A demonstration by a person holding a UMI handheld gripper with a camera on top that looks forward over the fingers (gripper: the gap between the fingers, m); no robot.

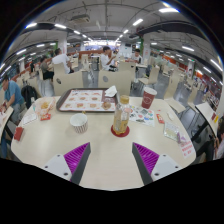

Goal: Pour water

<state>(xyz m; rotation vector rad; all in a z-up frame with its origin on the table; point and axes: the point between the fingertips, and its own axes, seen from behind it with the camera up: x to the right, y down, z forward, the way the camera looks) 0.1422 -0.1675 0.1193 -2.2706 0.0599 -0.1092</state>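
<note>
1. What is lying on the tray (pixel 84 100) at eleven o'clock is too small to make out, and so is what the glass (pixel 121 119) holds; people are sitting at ten o'clock, partly cut off.
2. The table (pixel 105 150) is lying bare between the fingers and its near rim.
3. One white cup (pixel 79 123) is standing at eleven, one glass at twelve, one red cup (pixel 149 96) at one.
4. The gripper (pixel 111 157) is hovering with its two pads (pixel 76 156) apart, gripping nothing.
</note>
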